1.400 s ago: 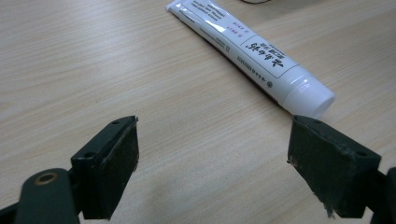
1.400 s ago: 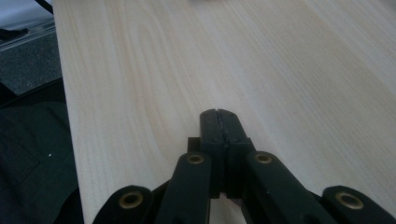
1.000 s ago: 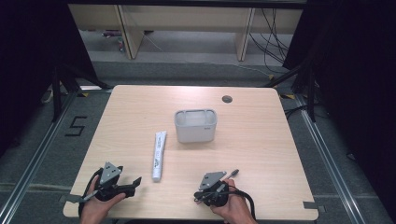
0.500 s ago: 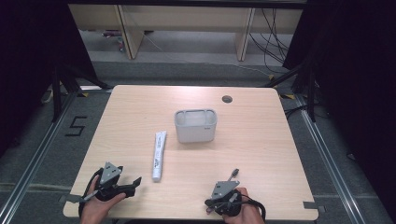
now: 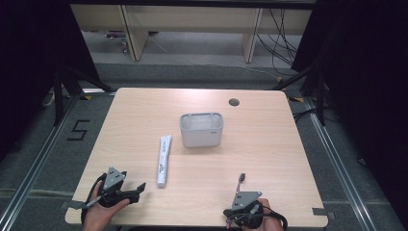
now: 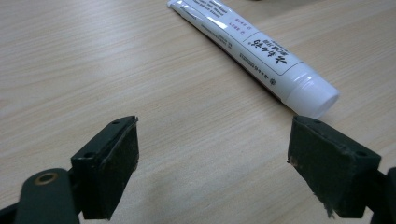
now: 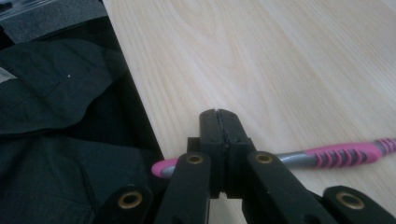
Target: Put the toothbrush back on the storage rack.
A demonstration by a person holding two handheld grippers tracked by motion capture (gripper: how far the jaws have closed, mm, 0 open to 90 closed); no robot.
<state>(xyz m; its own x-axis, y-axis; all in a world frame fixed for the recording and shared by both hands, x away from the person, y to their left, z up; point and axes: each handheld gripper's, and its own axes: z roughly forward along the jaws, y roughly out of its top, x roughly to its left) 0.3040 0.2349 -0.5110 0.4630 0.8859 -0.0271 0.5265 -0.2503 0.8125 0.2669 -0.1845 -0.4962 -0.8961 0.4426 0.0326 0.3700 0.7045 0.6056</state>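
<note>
High view – table: we see a light wood top w/ a small dark hole at approx 1 o'clock of centre.
High view – bin: grey, open-topped, upright, just past centre.
High view – tube: white, lying flat at 8 o'clock of the bin, near it but apart, long axis running near-to-far.
High view – left gripper: near edge at 7 o'clock, held in a hand; jaws point toward the tube's near end, not touching it.
High view – right gripper: near edge at 5 o'clock, held in the other hand; a pink-and-grey bit shows at its near side.
Left gripper view – left gripper: jaws spread wide, only bare tabletop between them.
Left gripper view – tube: cap end lies just past the jaw at our right; we can't tell if they touch.
Right gripper view – right gripper: jaws pressed together, pinching a toothbrush.
Right gripper view – toothbrush: pink-and-grey handle runs crosswise under the jaws, low over the table, sticking out both sides near the table's edge.
Right gripper view – dark cloth: off the table edge, at 9 o'clock.
</note>
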